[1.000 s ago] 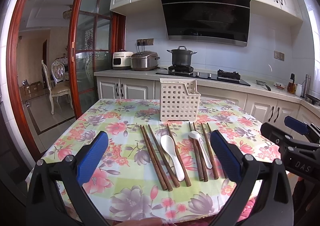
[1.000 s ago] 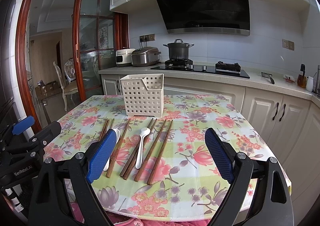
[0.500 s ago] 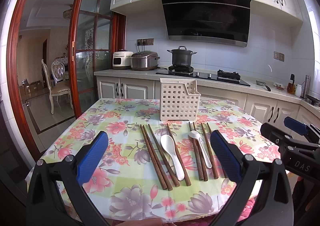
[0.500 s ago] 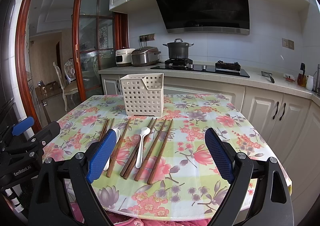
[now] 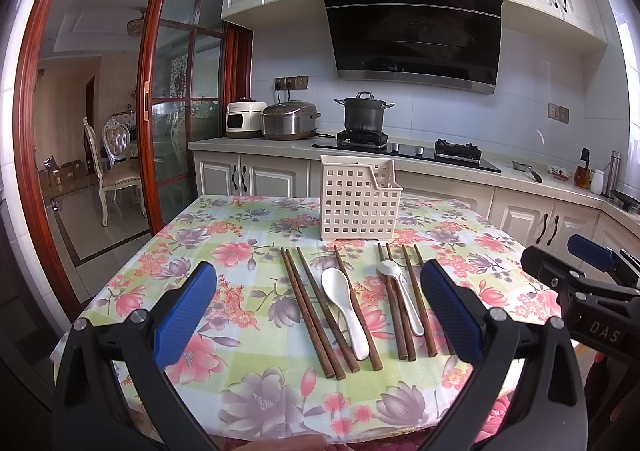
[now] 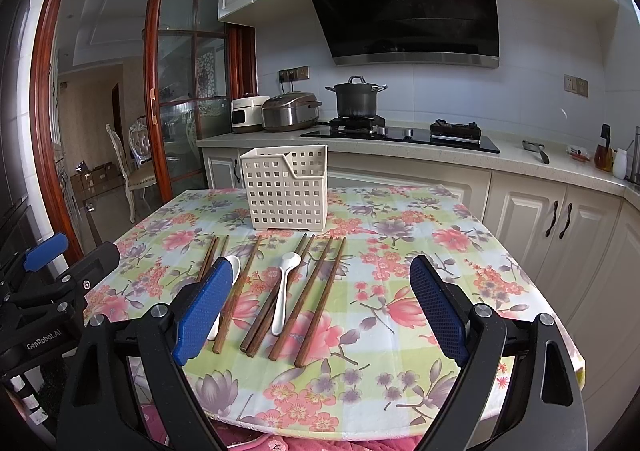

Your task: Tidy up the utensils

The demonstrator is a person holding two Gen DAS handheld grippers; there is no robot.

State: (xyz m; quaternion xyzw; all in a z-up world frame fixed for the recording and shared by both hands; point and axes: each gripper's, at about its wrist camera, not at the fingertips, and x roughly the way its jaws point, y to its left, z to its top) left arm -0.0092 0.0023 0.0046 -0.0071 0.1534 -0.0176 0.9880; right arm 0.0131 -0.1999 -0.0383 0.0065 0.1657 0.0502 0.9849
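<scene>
While I am watching both wrist feeds, I am reading "DAS" on the right gripper [image 5: 592, 275] in the left view and "GenRobot.AI" on the left gripper [image 6: 44, 267] in the right view. Nothing is shifting since a second ago. I am holding both sets of jaws wide apart, gripping nothing, hovering over the near edge of the floral table [image 5: 240, 363]. The brown chopsticks [image 5: 312, 311] and two white spoons [image 5: 346, 311] are lying flat in a row just before the upright lattice basket [image 5: 358, 203], touching neither gripper.
</scene>
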